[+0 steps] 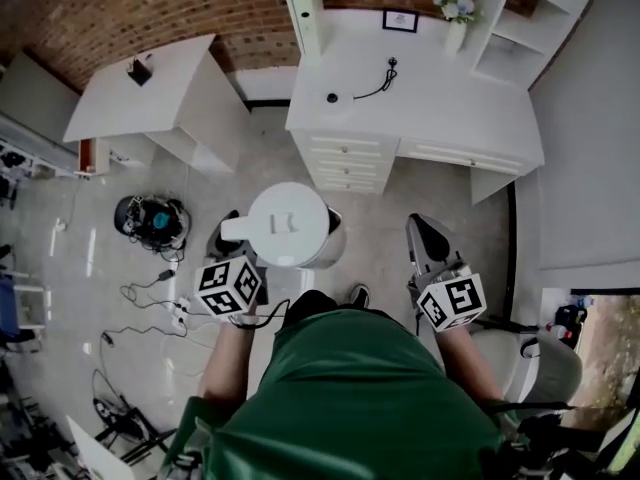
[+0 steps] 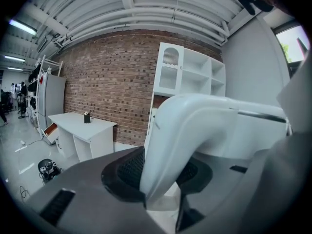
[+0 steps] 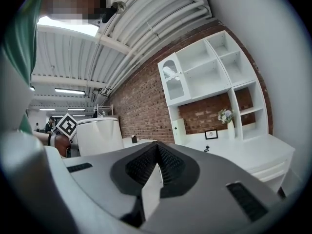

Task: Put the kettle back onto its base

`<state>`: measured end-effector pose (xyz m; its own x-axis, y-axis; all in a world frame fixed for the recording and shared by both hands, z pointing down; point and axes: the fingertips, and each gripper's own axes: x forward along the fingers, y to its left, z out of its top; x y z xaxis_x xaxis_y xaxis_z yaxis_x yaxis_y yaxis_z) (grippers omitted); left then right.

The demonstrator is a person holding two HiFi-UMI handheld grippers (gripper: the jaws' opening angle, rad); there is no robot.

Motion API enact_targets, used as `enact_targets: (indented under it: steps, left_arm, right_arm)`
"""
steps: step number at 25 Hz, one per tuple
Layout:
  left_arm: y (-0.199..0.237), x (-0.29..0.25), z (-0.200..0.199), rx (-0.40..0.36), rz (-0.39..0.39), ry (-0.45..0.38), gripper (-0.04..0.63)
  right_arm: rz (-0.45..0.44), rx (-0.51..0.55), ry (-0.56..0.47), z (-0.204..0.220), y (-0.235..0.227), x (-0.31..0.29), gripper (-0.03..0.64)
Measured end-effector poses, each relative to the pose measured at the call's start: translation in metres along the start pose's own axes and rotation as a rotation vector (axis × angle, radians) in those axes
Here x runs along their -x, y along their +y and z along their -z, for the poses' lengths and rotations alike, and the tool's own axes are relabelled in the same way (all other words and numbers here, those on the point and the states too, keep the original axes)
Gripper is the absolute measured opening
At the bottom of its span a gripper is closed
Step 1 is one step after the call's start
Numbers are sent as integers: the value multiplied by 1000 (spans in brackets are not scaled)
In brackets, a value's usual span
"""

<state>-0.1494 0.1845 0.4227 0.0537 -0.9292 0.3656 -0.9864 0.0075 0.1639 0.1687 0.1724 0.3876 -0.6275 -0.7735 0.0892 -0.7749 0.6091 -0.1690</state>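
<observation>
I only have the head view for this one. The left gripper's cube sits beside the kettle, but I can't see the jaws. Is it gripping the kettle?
Observer: Yes. In the left gripper view the left gripper has its jaws closed on the white kettle handle.
Operator: And the right jaws?
Observer: The right gripper is shut tip to tip, with nothing between.
Operator: Is the kettle tilted?
Observer: From the right gripper view the kettle looks upright.
</observation>
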Motion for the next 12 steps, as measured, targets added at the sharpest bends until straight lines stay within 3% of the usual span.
enact_targets:
  steps: [12]
  left_arm:
    - [14,-76,-32,5,-41,-11,155]
  right_arm:
    - [-24,-20,17,-7,-43,-61,12]
